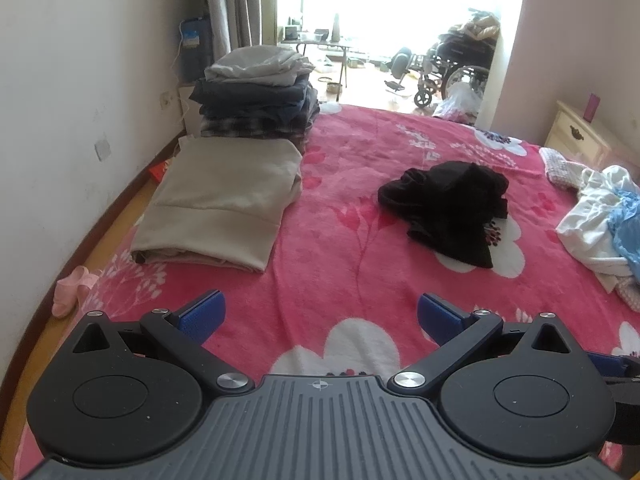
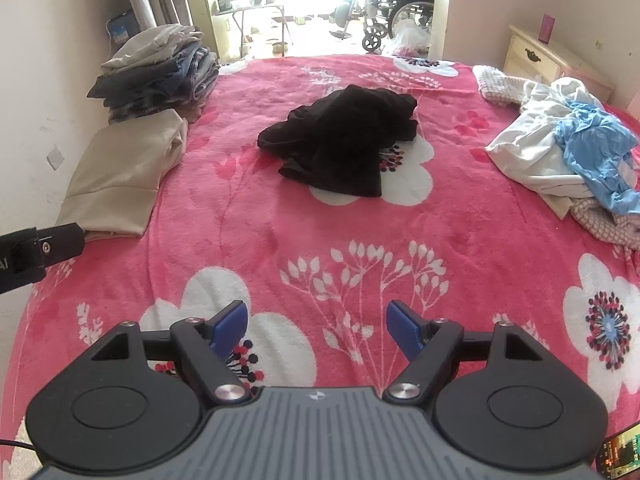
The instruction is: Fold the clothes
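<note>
A crumpled black garment (image 1: 448, 208) (image 2: 344, 140) lies in the middle of the pink flowered blanket (image 1: 340, 248) (image 2: 280, 232). A folded beige garment (image 1: 220, 196) (image 2: 124, 176) rests at the bed's left edge, with a stack of folded clothes (image 1: 256, 96) (image 2: 160, 72) behind it. A heap of white and light-blue clothes (image 1: 600, 220) (image 2: 568, 148) sits at the right. My left gripper (image 1: 320, 312) hovers open over the near blanket with nothing between its blue pads. My right gripper (image 2: 318, 324) is also open and empty, well short of the black garment.
A wall runs along the left of the bed, with a pink slipper (image 1: 72, 288) on the floor strip. A cream nightstand (image 1: 580, 136) (image 2: 540, 60) stands at the far right. Beyond the bed a doorway shows a wheelchair (image 1: 452, 64) (image 2: 396, 12) and a small table (image 2: 252, 12).
</note>
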`<state>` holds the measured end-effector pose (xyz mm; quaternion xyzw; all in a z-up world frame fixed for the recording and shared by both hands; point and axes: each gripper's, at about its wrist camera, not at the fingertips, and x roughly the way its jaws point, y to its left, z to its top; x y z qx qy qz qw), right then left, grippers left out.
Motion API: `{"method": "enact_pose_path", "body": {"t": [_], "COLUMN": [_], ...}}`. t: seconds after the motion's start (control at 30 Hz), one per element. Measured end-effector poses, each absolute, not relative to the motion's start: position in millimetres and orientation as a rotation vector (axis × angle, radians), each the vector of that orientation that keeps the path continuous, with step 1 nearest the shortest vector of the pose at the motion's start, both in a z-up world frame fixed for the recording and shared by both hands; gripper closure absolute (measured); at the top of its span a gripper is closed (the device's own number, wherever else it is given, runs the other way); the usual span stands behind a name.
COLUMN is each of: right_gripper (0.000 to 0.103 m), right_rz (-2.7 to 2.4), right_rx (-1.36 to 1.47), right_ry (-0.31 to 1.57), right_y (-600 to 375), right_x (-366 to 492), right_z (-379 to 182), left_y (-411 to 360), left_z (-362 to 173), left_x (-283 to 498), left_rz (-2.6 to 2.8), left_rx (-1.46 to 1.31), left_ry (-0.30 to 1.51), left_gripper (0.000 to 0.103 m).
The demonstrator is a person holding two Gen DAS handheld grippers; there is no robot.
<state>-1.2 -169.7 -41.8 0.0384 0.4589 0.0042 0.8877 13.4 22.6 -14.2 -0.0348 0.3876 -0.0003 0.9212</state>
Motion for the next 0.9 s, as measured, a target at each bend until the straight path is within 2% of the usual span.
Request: {"method": "enact_pose_path", "body": {"t": [0.9], "right_gripper": [0.022], "right_rz": [-0.01], "right_rx": [0.055], "right_ry": [0.959], "right_y": [-159.0], "right_x": [1.3], "right_z": [-37.9], "left_y": [24.5], "left_z": [-17.1], "left_x": [7.4], "left_rz": [0.083], "left_rx": [-0.085], "left_ry": [0.777], "left_gripper": [0.0]}}
